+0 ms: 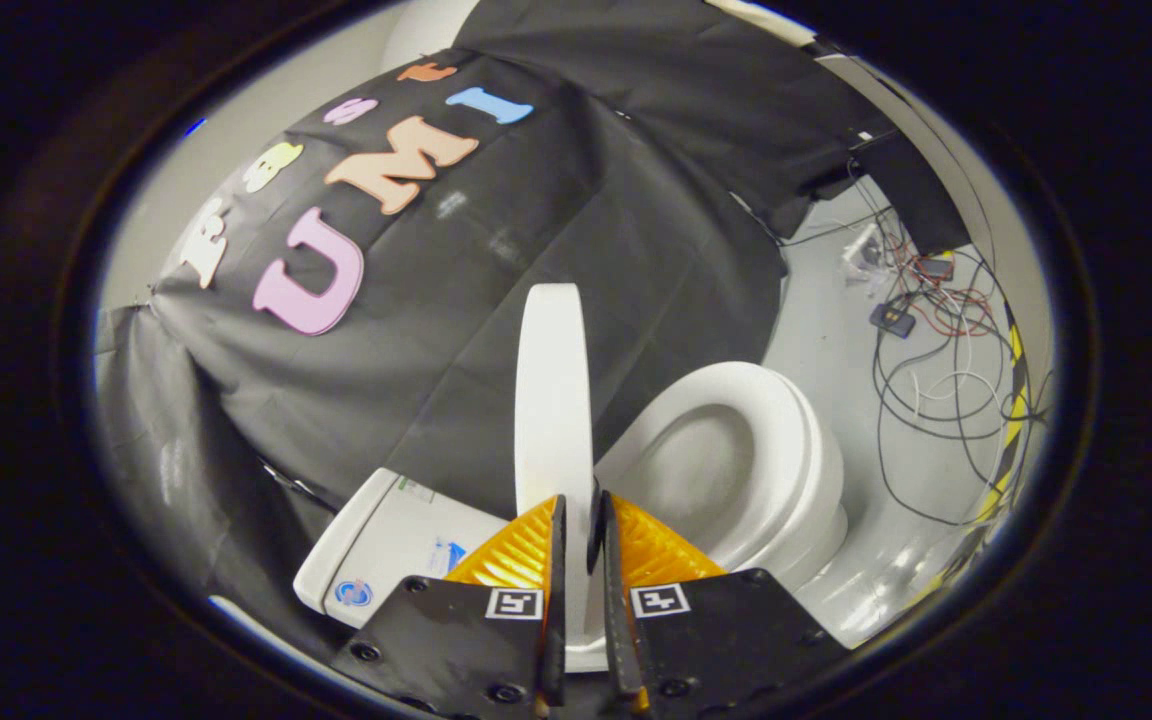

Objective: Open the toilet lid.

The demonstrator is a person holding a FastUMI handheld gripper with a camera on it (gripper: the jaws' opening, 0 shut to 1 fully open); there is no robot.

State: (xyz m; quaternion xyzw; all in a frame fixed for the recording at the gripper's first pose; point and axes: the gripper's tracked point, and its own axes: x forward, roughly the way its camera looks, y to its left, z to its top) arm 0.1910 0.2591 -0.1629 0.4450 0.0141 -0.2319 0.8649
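Note:
The white toilet lid [553, 400] stands raised on edge, seen thin-side on, rising straight ahead from between my fingers. My gripper [580, 525] is shut on the lid, one finger pressing each face near its lower rim. To the right of the lid lies the white toilet seat [786, 440] around the open bowl [691, 470]. On the left of the lid sits the white cistern top [386, 545], bearing a few stickers.
Black cloth hangs as the wall behind the toilet. The grey floor [836, 330] to the right carries a tangle of cables [936, 380] and small electronic boxes [891, 318]. Yellow-black hazard tape [1011, 420] runs along the floor's far right.

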